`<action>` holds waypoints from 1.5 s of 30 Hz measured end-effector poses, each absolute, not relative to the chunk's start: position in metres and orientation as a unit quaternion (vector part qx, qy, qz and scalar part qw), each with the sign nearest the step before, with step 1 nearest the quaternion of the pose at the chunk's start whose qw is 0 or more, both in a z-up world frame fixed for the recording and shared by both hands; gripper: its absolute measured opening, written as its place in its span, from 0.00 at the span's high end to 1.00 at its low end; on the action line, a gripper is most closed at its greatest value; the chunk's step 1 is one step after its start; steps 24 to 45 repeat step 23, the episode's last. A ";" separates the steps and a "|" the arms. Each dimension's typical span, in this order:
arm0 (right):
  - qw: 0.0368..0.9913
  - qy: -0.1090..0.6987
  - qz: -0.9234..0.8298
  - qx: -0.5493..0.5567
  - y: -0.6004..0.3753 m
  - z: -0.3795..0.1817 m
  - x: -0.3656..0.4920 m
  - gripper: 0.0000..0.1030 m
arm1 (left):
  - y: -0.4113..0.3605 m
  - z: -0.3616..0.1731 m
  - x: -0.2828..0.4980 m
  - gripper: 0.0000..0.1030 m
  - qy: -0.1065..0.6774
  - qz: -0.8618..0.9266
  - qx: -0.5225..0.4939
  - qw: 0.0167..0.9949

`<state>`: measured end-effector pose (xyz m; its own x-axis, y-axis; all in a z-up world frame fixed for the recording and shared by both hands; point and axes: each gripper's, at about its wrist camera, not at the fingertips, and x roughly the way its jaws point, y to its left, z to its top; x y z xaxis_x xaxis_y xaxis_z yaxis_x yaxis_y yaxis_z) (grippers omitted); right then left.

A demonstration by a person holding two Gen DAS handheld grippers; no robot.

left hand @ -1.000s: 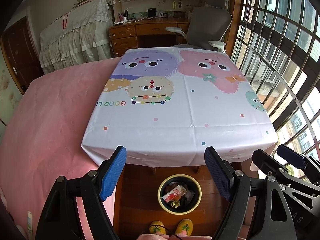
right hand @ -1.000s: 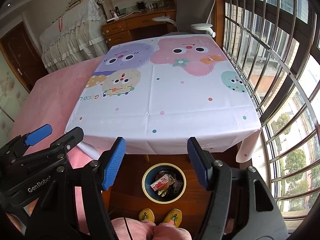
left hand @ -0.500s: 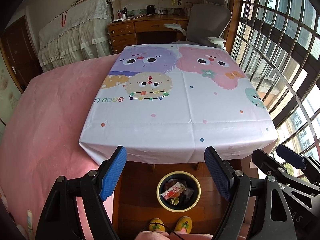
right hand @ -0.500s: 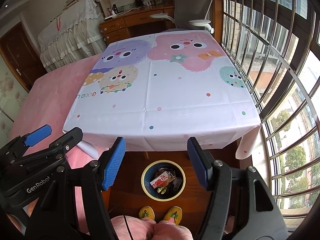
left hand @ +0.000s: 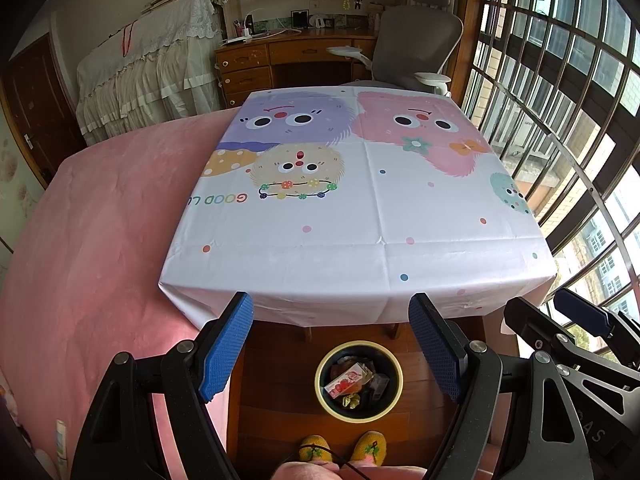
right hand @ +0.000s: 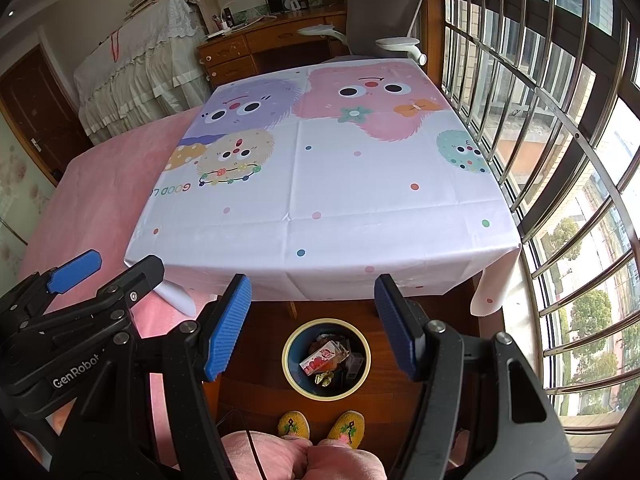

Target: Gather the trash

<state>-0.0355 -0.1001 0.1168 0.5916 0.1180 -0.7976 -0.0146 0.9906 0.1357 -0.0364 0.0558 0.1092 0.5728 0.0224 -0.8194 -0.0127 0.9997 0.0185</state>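
Table top under the cartoon cloth is bare — free passage across it. Both grippers hang wide apart-jawed above the near edge, left gripper just beside right gripper, close company. Below, the bin stands on wood floor between table edge and slippers. Window bars hem the right side, pink bed the left.
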 end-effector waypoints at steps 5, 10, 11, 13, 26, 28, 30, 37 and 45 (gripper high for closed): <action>0.889 0.452 0.034 0.058 -0.101 0.113 -0.037 0.41 | 0.056 0.107 -0.037 0.21 0.463 0.009 0.007 0.886; 0.889 0.453 0.035 0.058 -0.101 0.113 -0.037 0.41 | 0.055 0.107 -0.036 0.21 0.464 0.009 0.006 0.886; 0.889 0.453 0.034 0.058 -0.102 0.111 -0.036 0.41 | 0.055 0.105 -0.037 0.21 0.465 0.009 0.006 0.885; 0.889 0.453 0.034 0.058 -0.102 0.111 -0.038 0.41 | 0.056 0.102 -0.039 0.21 0.466 0.007 0.008 0.884; 0.889 0.453 0.034 0.058 -0.103 0.111 -0.037 0.41 | 0.056 0.102 -0.039 0.21 0.467 0.006 0.009 0.884; 0.889 0.453 0.034 0.058 -0.103 0.111 -0.037 0.41 | 0.056 0.102 -0.039 0.21 0.467 0.006 0.009 0.884; 0.889 0.453 0.034 0.058 -0.103 0.111 -0.037 0.41 | 0.056 0.102 -0.039 0.21 0.467 0.006 0.009 0.884; 0.889 0.453 0.034 0.058 -0.103 0.111 -0.037 0.41 | 0.056 0.102 -0.039 0.21 0.467 0.006 0.009 0.884; 0.889 0.453 0.034 0.058 -0.103 0.111 -0.037 0.41 | 0.056 0.102 -0.039 0.21 0.467 0.006 0.009 0.884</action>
